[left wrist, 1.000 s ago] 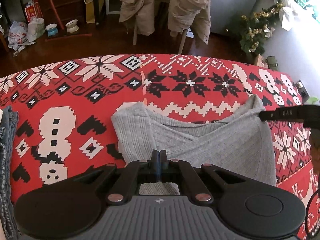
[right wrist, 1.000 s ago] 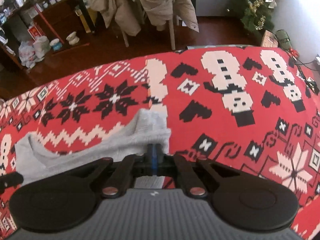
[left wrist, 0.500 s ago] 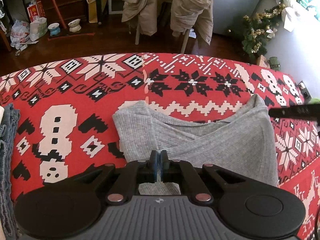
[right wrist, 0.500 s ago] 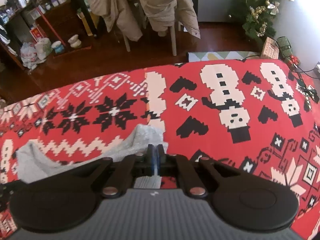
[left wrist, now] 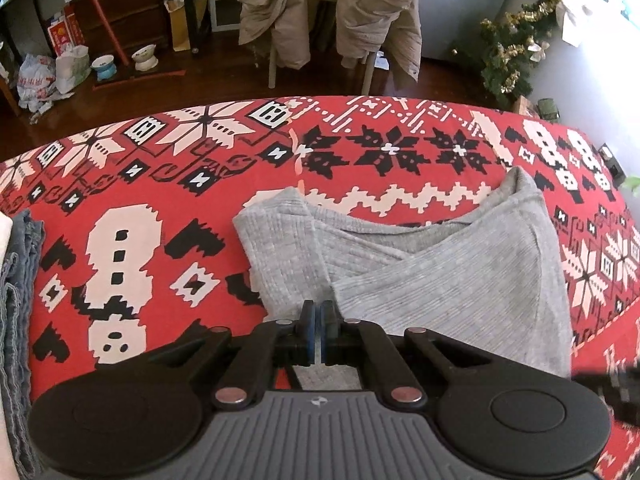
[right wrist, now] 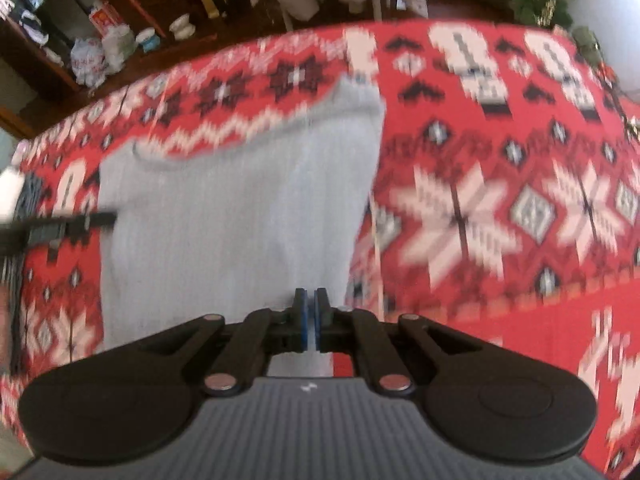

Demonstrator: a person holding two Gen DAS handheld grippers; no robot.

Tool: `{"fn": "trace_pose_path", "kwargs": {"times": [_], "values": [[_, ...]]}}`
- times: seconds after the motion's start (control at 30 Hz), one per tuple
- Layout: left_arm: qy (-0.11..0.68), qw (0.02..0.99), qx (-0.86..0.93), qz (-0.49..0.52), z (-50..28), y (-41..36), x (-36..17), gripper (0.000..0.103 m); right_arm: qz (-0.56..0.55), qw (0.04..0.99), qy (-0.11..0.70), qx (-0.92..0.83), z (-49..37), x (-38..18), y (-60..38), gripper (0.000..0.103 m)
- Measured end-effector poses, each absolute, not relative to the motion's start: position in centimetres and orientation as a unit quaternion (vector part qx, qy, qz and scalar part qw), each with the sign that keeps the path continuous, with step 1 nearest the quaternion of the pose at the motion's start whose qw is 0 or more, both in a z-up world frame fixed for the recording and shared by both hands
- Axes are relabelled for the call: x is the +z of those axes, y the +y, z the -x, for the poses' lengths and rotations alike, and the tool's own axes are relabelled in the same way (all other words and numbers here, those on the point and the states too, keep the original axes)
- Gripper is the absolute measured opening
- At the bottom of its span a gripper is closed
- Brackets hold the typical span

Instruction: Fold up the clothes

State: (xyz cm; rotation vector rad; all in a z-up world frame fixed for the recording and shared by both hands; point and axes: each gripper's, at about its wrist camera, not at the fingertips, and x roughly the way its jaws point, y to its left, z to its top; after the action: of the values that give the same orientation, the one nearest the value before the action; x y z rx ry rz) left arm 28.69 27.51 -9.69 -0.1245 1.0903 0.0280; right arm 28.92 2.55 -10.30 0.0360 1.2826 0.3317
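Left wrist view: the left tongs [left wrist: 319, 330] pinch the near edge of a grey ribbed garment [left wrist: 420, 280] lying partly folded on a red patterned blanket [left wrist: 160, 184].

Right wrist view, blurred: the right tongs [right wrist: 310, 322] pinch the garment's [right wrist: 240, 200] near edge; the cloth stretches toward 11 o'clock.

I find no legible text in either view. A red-and-white box [left wrist: 64, 36] on the floor by the dark shelving carries printing, and a white plastic bag [left wrist: 34, 82] beside it shows red lettering, but both are too small for me to read. The grey housing of my left gripper [left wrist: 319, 322] bears a small white logo mark, and my right gripper [right wrist: 310, 316] bears the same; neither mark has letters.
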Motion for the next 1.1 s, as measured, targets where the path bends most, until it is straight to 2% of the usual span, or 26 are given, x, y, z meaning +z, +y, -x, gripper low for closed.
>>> {"fn": "trace_pose_path", "kwargs": {"times": [0.2, 0.27, 0.43, 0.67, 0.83, 1.1], "values": [[0.515, 0.855, 0.012, 0.057, -28.4, 27.8, -9.4, 0.003, -0.025, 0.781, 0.609, 0.135, -24.6, -10.4, 1.0, 0.003], [0.513, 0.856, 0.015, 0.060, -28.2, 27.8, -9.1, 0.006, -0.033, 0.793, 0.592, 0.139, -24.8, -9.8, 1.1, 0.003], [0.508, 0.859, 0.013, 0.055, -27.2, 27.2, -8.1, 0.006, -0.035, 0.807, 0.566, 0.167, -26.2, -9.4, 2.6, 0.003], [0.502, 0.862, -0.010, 0.069, -25.2, 25.9, -6.6, 0.009, -0.037, 0.778, 0.603, 0.172, -23.7, -11.3, 2.3, 0.003], [0.498, 0.847, -0.134, 0.125, -24.7, 23.6, -5.3, 0.009, -0.069, 0.798, 0.571, 0.180, -22.7, -9.6, 1.2, 0.004], [0.529, 0.819, -0.209, 0.072, -25.6, 17.9, -9.0, 0.004, -0.044, 0.814, 0.547, 0.189, -26.2, -10.2, 2.6, 0.004]]}}
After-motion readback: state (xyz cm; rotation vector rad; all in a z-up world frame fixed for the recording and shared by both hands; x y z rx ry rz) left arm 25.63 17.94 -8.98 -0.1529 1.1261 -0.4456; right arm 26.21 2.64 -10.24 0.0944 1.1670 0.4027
